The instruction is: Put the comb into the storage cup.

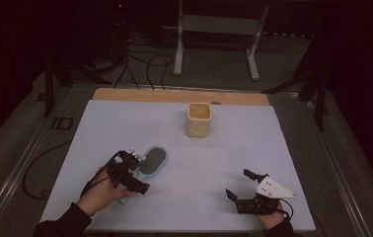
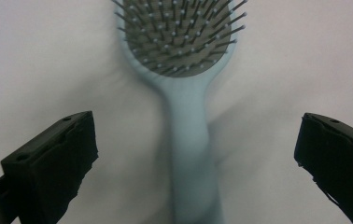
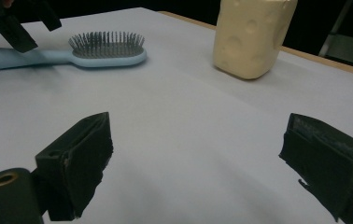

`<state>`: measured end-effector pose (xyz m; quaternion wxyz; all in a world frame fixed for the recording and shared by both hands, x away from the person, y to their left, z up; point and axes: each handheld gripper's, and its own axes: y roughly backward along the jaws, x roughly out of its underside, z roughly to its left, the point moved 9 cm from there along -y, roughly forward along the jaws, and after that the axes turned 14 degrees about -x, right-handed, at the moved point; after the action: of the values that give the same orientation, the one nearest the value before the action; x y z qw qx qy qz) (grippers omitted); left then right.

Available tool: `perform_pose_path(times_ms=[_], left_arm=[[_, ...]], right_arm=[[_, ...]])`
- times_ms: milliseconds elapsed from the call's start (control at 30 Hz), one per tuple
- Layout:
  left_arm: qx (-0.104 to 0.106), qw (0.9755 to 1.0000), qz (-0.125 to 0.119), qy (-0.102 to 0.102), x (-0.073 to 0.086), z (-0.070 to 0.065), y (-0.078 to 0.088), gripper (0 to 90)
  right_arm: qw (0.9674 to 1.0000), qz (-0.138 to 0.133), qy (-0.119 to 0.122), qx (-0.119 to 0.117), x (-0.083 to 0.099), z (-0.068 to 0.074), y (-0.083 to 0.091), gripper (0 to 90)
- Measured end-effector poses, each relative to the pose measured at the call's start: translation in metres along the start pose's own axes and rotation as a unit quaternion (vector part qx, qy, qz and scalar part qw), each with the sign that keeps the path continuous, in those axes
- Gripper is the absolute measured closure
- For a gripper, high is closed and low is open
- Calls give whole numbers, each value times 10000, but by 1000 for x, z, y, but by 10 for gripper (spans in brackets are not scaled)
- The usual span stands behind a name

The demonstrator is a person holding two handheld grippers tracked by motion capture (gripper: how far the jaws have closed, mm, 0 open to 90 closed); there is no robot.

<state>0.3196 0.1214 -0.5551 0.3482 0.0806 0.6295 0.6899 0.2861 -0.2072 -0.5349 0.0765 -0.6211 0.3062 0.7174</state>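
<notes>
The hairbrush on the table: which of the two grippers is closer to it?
The left. The left gripper sits right over the hairbrush handle, its jaws open on either side without pressing it. The right gripper rests well off to the brush's right, open, near the table's front edge.

— What sort of place is shown here?

— A lab or recording room is suggested rather than a home. A work table covered with a pale sheet is set on a dark carpeted floor, and the surroundings are kept dim.

— What else points that way?

— Black cables are seen trailing across the floor behind the table, and a white metal stand with a crossbar is placed beyond them. Dark frame legs are seen at the table's left side, and metal rails are laid along the floor at both sides. No household furniture is made out.
</notes>
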Motion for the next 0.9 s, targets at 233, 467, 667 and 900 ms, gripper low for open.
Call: perform_pose_path(times_ms=[233,467,667,900], left_arm=[[-35,9994,296,168,-1,-3,-11,1],[-21,9993,331,193,-6,-5,-17,75],[-23,9990,324,305,-9,1,-17,189],[-83,9983,474,339,-8,4,-20,327]], right_arm=[[10000,16,-4,-32,0,2,-1,85],[10000,7,-2,-42,0,2,-1,84],[10000,3,7,-40,0,2,-1,84],[10000,9,11,-44,0,2,-1,84]])
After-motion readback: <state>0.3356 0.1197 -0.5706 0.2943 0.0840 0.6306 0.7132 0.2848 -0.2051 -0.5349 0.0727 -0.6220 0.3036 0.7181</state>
